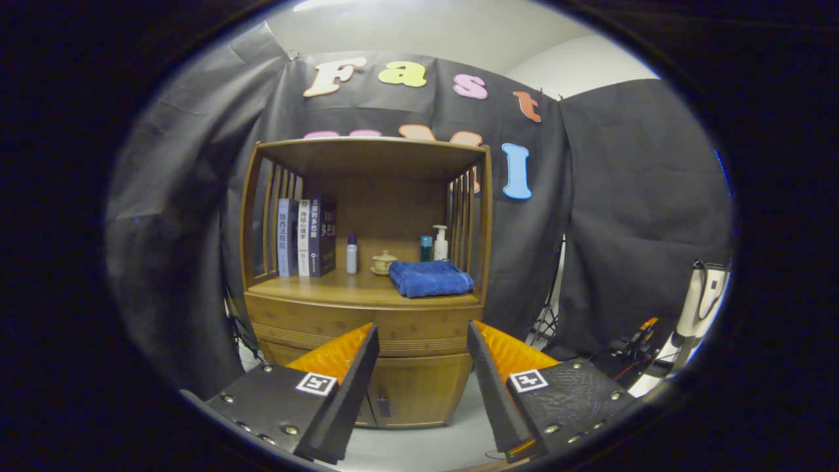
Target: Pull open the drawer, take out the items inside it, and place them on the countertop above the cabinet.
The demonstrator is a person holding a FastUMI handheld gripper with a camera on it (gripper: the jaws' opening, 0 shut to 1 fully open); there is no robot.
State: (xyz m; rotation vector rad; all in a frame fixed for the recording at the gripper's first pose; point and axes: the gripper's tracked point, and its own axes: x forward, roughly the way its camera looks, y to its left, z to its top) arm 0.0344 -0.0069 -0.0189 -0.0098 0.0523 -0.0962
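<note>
Approach step: my gripper [423, 334] hangs wide, holding nothing, facing the closed wooden drawer front [367, 321] under the cabinet's countertop [328, 288]; next I'd need its pull.

You've got three books [307, 237] standing upright at the shelf's left, a small white bottle [352, 254] just beside them, and a tripod [545, 321] leaning by the black cloth wall [629, 216].

Fig. | books [307, 237]: spines w/ Chinese titles, incl. 路西法效应, 拖延心理学 | gripper [422, 326] fingers apart, each w/ square code tag, no txt
</note>
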